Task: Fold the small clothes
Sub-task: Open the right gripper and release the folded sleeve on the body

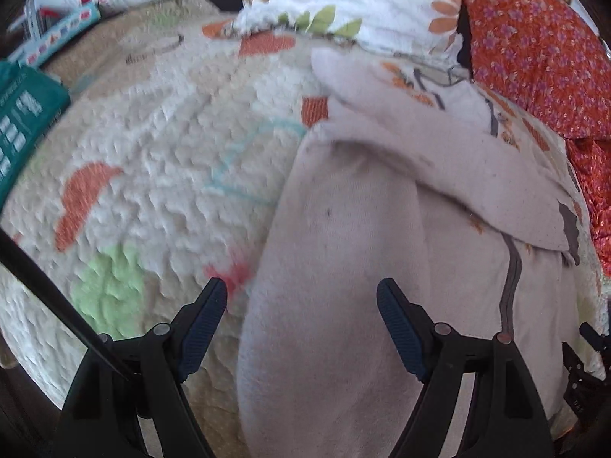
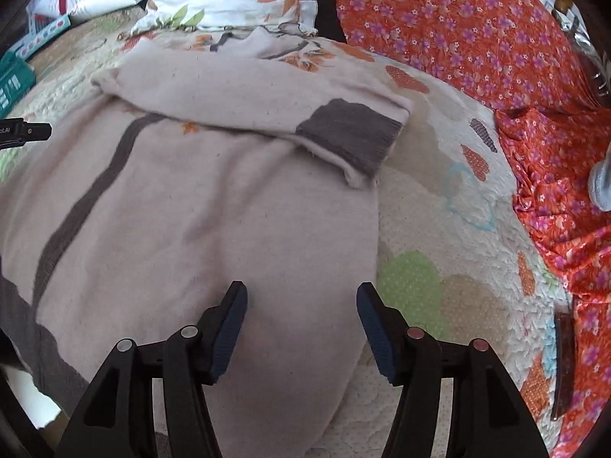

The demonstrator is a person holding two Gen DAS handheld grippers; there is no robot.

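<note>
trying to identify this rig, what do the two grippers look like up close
Both look alike. The left gripper and right gripper each have two matte black plastic fingers on angular, triangular-cutout arms, with round silver or copper-toned pivot pins. Each finger carries a dark blue ribbed pad on its inner face. No hands or sleeves show.

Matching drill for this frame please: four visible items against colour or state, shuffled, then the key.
1. sweater
2. sleeve cuff
3. floral cloth
4. right gripper

A. orange-red with purple flowers
B. dark grey-brown
C. open, nothing pinched by the fingers
D. pale pink-beige, spread on the quilt

Pairs: 1-D, 2-B, 3-A, 4-C
</note>
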